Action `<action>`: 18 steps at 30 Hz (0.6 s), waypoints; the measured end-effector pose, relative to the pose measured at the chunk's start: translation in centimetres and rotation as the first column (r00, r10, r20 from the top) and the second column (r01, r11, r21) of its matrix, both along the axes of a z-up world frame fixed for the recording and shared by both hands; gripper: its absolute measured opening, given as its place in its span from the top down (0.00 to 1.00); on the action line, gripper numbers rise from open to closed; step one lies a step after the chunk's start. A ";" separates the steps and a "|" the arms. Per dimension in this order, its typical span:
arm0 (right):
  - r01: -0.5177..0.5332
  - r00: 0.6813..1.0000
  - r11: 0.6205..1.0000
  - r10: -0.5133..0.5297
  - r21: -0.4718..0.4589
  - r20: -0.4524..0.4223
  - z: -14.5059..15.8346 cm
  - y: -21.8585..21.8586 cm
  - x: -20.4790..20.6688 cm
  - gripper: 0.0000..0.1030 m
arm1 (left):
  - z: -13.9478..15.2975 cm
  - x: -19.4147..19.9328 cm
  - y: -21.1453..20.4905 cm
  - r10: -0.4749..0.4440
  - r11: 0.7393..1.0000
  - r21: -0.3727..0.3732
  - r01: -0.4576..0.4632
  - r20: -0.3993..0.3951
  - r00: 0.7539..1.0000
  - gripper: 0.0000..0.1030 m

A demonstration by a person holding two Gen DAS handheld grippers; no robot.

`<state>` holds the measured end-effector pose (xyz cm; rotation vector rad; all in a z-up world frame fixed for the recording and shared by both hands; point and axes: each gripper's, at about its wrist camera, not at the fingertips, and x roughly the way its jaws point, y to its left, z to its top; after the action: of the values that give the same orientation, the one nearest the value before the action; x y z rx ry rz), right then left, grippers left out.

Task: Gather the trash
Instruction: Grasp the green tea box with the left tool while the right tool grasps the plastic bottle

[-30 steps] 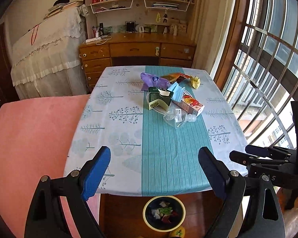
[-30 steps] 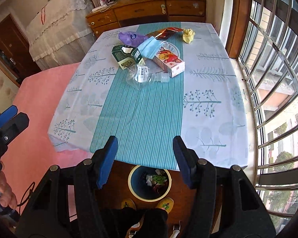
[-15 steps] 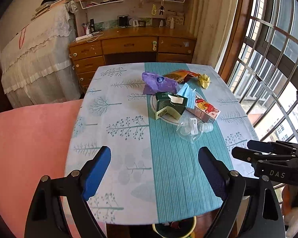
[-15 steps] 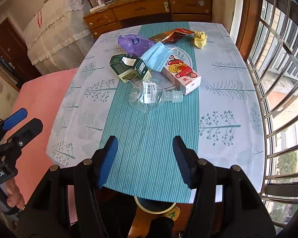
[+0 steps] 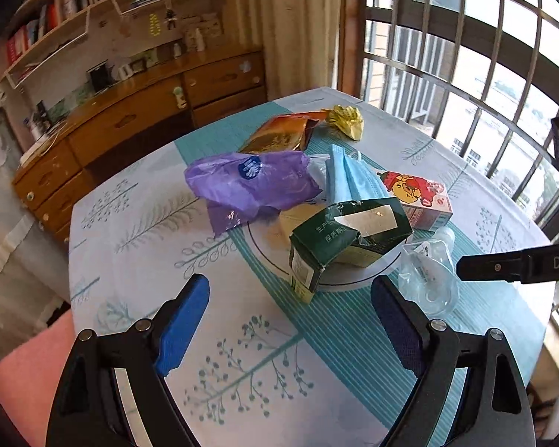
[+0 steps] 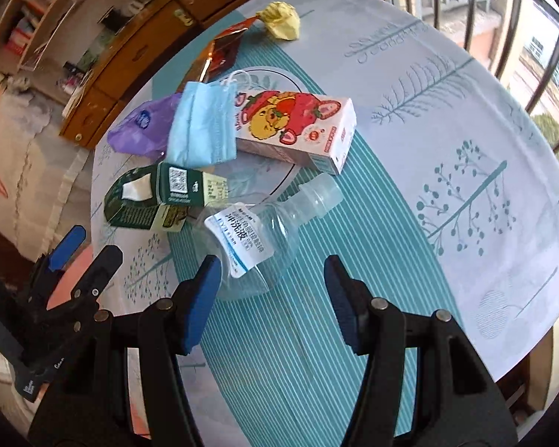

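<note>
Left gripper (image 5: 290,320) over the near part of the tablecloth (image 5: 138,231), blue-padded fingers (image 5: 180,329) spread wide, nothing between them. Right gripper (image 6: 272,298) likewise spread wide and empty, low over the teal striped band, its left pad just beside the base of the clear plastic bottle (image 6: 264,231); contact not clear.

Landmark: white plate (image 5: 264,257) at the middle of the table.

- Dark green carton (image 5: 346,238): crumpled, lying on the plate's near side, one corner hanging over the rim toward the left gripper.
- Clear plastic bottle: on its side, off the plate's near right rim, white label with blue print facing up, neck pointing away toward the pink box.
- Pink strawberry carton (image 6: 298,130): lying flat at the plate's right edge, beyond the bottle.
- Blue face mask (image 6: 201,123): folded, draped over the plate's far side and onto the end of the pink carton.
- Purple plastic bag (image 5: 249,182): crumpled at the plate's far left, overlapping the rim.
- Orange foil wrapper (image 5: 283,134): beyond the plate, flat on the cloth.
- Yellow crumpled wrapper (image 5: 346,121): beyond the plate, just right of the foil wrapper.
- Wooden desk (image 5: 130,119) with drawers: well beyond the plate, past the table's far edge.
- Barred window (image 5: 466,56): to the plate's right.
</note>
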<state>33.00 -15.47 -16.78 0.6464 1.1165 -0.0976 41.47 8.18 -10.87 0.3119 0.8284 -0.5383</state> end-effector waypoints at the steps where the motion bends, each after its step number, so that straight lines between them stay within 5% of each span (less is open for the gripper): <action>1: 0.023 1.000 1.000 -0.022 0.016 -0.008 -0.7 0.0 0.4 0.47 | -0.4 0.5 -0.3 -0.033 0.999 0.003 0.033 0.009 0.999 0.13; 7: 0.094 0.995 0.995 -0.093 0.036 -0.036 -3.2 0.9 2.1 0.47 | -2.5 1.7 -2.0 -0.192 0.981 0.026 0.191 0.032 0.981 0.13; 18: 0.127 0.992 0.991 -0.128 -0.034 -0.019 -4.1 2.8 4.4 0.49 | -2.5 4.6 -3.6 -0.343 0.938 -0.056 0.342 -0.004 0.939 0.20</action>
<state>37.44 -12.68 -20.89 0.6891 1.0915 -0.2323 46.04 4.54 -13.36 0.4068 0.7745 -0.8888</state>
